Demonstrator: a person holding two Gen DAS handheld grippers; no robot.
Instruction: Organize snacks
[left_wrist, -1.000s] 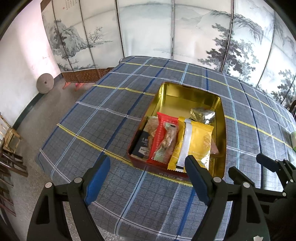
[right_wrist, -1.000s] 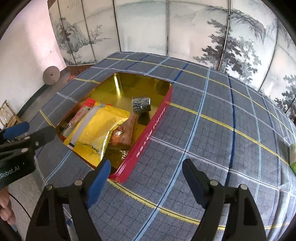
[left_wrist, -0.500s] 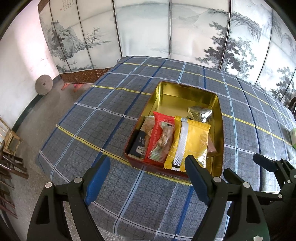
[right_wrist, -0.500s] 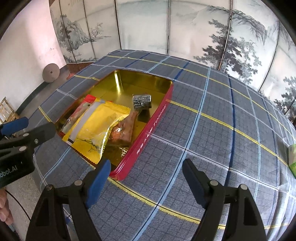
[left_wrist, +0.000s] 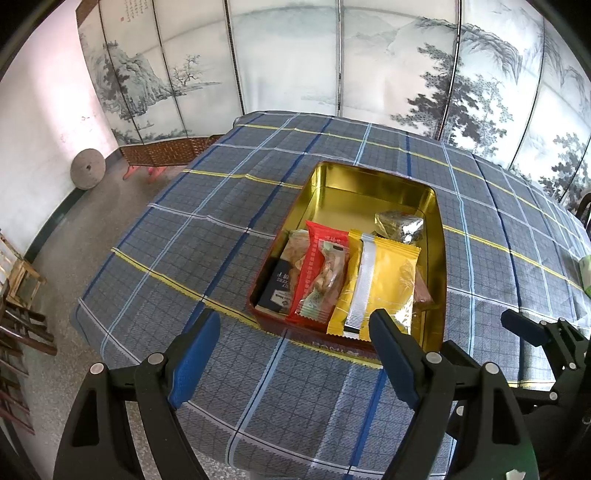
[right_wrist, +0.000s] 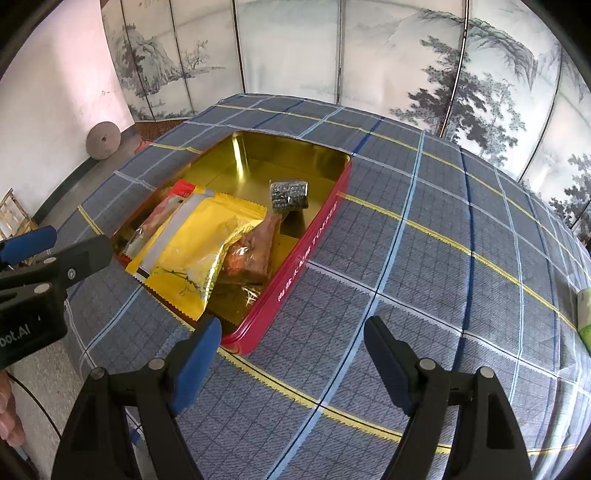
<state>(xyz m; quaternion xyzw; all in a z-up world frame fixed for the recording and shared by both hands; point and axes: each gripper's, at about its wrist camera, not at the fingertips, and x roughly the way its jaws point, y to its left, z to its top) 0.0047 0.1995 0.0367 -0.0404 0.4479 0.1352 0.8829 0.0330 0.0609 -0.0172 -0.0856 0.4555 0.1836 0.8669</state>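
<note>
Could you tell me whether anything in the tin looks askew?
Yes: the yellow foil snack packet overhangs the near rim of the red-and-gold rectangular tin, propped on other snacks rather than lying flat.

Only readable bits: red tin (right_wrist: 306, 258) side says "TOKKEB"-ish, prob. Left gripper (right_wrist: 22, 328) body shows "oot.AI", rest cut off.

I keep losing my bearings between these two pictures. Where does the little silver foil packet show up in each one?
Left wrist view: silver foil packet right of centre, at the tin's right wall beyond the yellow packet.
Right wrist view: silver foil packet centre, upper half, beyond the yellow packet.
Shared landmark: the red tin with its gold inside.
</note>
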